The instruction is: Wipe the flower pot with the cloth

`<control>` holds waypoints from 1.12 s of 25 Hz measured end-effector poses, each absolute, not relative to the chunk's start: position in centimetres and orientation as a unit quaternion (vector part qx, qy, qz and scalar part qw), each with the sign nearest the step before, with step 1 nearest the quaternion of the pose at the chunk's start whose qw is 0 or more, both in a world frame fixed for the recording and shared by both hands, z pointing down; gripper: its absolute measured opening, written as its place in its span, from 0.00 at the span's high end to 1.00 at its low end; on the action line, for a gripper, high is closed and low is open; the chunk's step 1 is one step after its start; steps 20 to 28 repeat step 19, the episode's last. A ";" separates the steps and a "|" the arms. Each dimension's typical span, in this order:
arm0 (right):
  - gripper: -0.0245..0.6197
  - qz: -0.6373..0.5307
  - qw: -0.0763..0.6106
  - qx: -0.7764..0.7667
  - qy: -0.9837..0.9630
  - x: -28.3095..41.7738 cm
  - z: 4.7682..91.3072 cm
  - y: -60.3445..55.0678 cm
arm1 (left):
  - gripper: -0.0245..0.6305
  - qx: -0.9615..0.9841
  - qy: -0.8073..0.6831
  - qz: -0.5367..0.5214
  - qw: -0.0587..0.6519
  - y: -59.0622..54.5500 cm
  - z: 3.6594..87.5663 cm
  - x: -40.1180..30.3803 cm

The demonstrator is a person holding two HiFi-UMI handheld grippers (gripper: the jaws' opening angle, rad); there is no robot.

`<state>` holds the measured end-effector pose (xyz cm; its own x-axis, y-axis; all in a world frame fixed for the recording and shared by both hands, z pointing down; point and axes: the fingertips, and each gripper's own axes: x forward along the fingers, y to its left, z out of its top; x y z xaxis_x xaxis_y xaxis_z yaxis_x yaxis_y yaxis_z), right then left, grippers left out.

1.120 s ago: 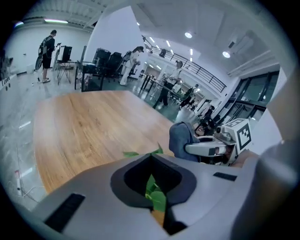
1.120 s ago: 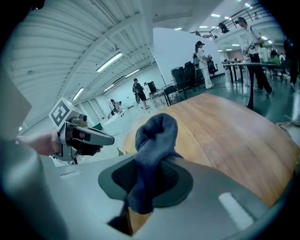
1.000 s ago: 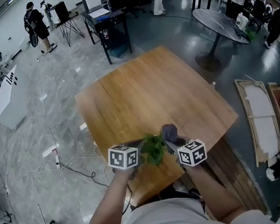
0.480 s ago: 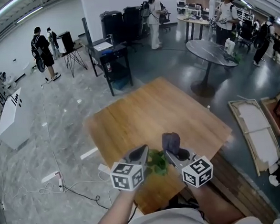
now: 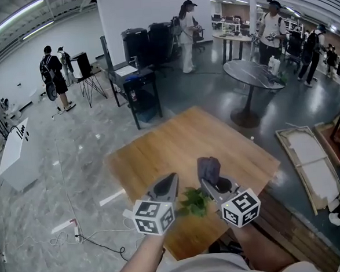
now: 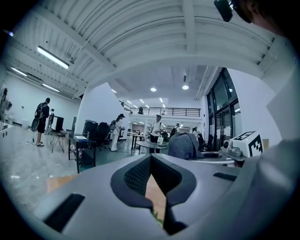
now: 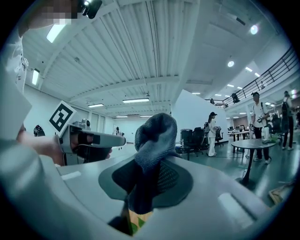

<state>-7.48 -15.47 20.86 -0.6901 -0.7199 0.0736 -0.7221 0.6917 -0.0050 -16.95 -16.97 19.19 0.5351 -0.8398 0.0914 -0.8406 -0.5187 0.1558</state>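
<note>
Gripping grey knitted cloth, right claw hovers beside green potted plant; left claw closed, empty; wiping looks unstarted.

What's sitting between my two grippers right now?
A leafy green plant lies between the left gripper and the right gripper, seen in the head view.

A wooden bench stands on a grey marbled floor, with a black cart, a round dark table and several standing people beyond it.
</note>
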 end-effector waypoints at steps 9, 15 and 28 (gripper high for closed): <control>0.86 0.014 0.029 0.402 -0.915 -7.6 20.3 -15.2 | 0.95 0.873 -0.477 -0.005 0.101 -16.6 18.9 -17.5; 0.86 0.010 0.022 0.409 -0.912 -6.7 20.0 -14.8 | 0.95 0.874 -0.475 -0.009 0.100 -16.1 18.9 -17.1; 0.86 0.008 0.024 0.409 -0.912 -6.7 19.7 -14.1 | 0.95 0.874 -0.475 -0.010 0.101 -15.7 18.8 -17.1</control>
